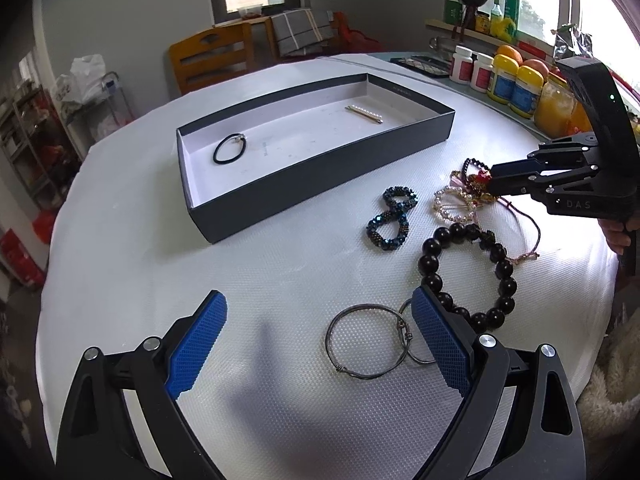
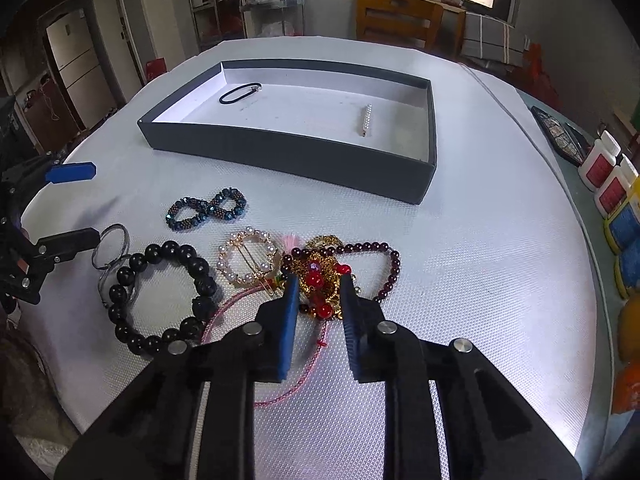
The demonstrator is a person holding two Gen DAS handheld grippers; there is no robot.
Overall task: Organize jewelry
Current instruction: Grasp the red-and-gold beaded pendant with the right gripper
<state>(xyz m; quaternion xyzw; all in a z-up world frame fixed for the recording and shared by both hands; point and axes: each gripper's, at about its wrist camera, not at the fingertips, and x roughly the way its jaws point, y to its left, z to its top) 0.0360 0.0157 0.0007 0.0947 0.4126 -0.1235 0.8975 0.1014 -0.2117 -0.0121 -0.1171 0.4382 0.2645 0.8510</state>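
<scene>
Right wrist view: right tongs [image 2: 319, 280] nipped shut on red-gold bead ornament [image 2: 320, 276]; left tongs [image 1: 320, 340] wide open, empty.

Bare bench [image 1: 280, 280] lies open between my jewelry pile and the box [image 1: 320, 184], whose low dark wall bars the way. Jars [image 1: 512, 84] crowd the far right edge.

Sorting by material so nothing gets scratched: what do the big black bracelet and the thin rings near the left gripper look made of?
Black bracelet: large glossy round beads, maybe polished stone, glass or lacquered wood. Thin rings: dull grey wire bangles with twisted joins, likely tarnished metal.
</scene>
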